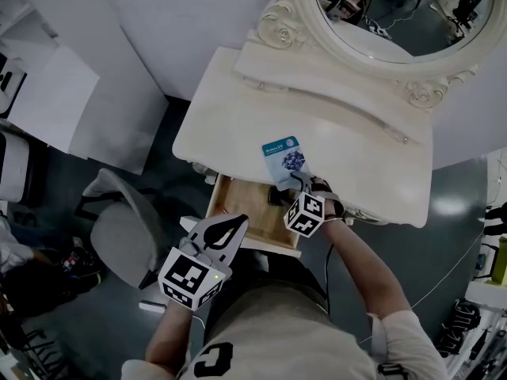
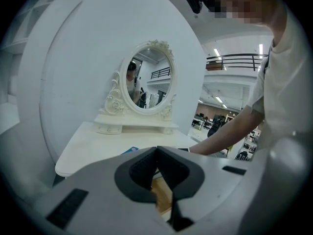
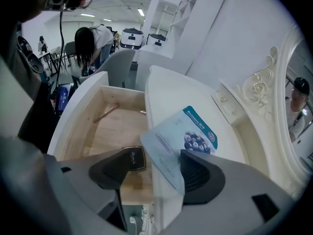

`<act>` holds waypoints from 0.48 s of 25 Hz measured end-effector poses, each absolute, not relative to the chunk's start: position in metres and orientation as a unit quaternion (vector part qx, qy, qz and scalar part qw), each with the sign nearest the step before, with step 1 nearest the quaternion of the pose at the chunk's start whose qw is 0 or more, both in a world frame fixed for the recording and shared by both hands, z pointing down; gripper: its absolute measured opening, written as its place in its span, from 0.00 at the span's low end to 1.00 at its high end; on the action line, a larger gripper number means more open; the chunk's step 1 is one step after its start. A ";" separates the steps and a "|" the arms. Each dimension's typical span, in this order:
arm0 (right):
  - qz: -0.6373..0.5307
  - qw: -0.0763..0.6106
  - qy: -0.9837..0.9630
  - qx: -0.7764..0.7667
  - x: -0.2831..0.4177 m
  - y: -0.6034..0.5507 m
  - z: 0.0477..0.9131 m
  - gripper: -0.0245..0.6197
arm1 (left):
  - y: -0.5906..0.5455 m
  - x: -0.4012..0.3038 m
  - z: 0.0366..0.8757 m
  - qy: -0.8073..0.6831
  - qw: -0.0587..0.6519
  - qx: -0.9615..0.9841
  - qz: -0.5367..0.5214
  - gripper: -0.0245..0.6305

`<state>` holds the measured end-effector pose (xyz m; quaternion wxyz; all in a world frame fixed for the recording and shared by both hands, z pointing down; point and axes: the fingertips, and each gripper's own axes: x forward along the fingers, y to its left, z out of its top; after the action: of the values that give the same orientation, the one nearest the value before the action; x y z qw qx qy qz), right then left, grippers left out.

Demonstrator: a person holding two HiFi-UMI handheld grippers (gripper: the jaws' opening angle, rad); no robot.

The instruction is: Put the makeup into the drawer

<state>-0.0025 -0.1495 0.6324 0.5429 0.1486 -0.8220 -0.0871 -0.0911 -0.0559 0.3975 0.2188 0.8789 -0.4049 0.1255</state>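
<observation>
Partly off dresser [image 3: 171, 92] edge, pale-blue blueberry-print sachet [image 3: 188, 133], right gripper [image 3: 160, 158] wide around its corner, left gripper [image 2: 156, 151] closed

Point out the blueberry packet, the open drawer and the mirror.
packet [image 3: 178, 140]: right gripper view, on its printed front.
drawer [image 3: 110, 129]: right gripper view, on its bare wooden floor.
mirror [image 1: 404, 18]: head view, on its glass.

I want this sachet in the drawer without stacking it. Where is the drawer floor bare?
Bare wood runs down the middle of the drawer, between the thin stick at its far end and the dark compact by the right gripper. That compact's corner is crowded. The sachet lies at the tabletop edge beside it.
</observation>
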 end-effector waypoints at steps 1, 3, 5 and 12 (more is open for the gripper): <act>-0.098 0.540 -0.822 0.151 -0.004 -0.149 0.629 0.56 | -0.055 -0.092 0.397 -0.405 0.218 0.879 0.125 0.12; -0.127 0.525 -0.826 0.162 -0.009 -0.151 0.619 0.56 | -0.054 -0.095 0.395 -0.407 0.217 0.879 0.123 0.12; -0.139 0.519 -0.827 0.164 -0.014 -0.154 0.614 0.56 | -0.053 -0.098 0.394 -0.408 0.217 0.878 0.123 0.12; -0.127 0.556 -0.807 0.153 -0.008 -0.164 0.636 0.56 | -0.047 -0.100 0.394 -0.411 0.217 0.876 0.126 0.12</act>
<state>-0.0083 -0.1637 0.6360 0.5555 0.1530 -0.8074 -0.1269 -0.1003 -0.0468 0.3937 0.2173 0.8763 -0.4112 0.1261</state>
